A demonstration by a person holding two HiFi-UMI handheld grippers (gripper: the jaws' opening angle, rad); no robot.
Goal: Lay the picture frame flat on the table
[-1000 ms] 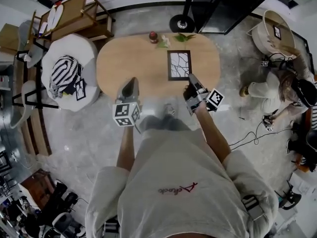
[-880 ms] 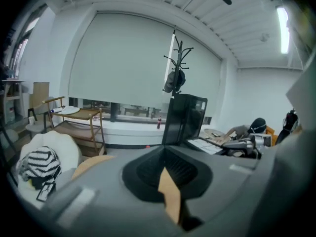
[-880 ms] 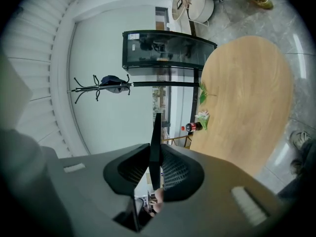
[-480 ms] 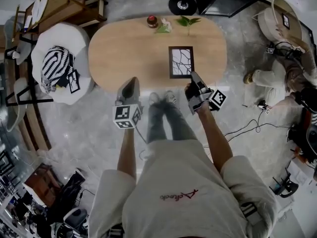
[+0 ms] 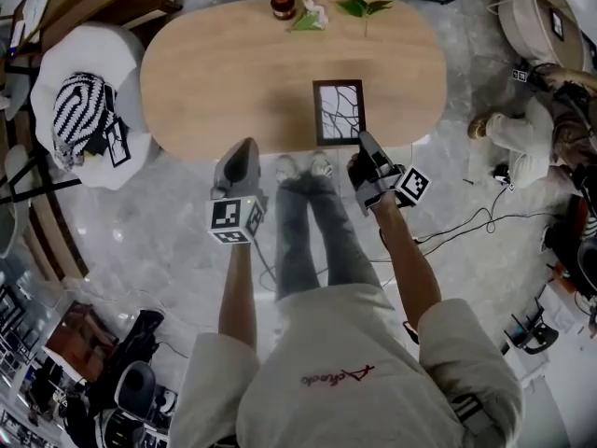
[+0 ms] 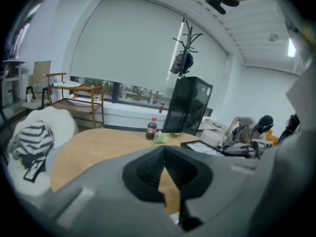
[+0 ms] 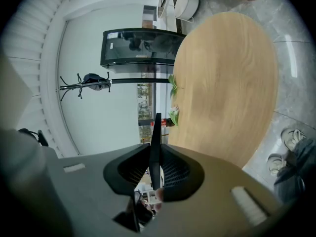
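Note:
The picture frame (image 5: pixel 339 112), dark-rimmed with a black-and-white branch pattern, lies level over the near right part of the oval wooden table (image 5: pixel 233 73). My right gripper (image 5: pixel 362 140) is shut on its near edge. In the right gripper view the frame shows as a thin dark edge (image 7: pixel 157 132) pinched between the pads, with the table (image 7: pixel 227 83) off to the right. I cannot tell whether the frame touches the tabletop. My left gripper (image 5: pixel 246 146) hangs at the table's near edge, shut and empty; its tips (image 6: pixel 164 148) meet.
A red-capped bottle (image 5: pixel 283 4) and green leaves (image 5: pixel 359 6) stand at the table's far edge. A white chair with a striped cushion (image 5: pixel 84 110) is at the left. A person (image 5: pixel 536 119) sits on the floor at the right, with cables (image 5: pixel 466 227) nearby.
Both grippers have sunk toward the table, the frame staying pinched in the right one. The head view has shifted, so the table sits higher in the picture.

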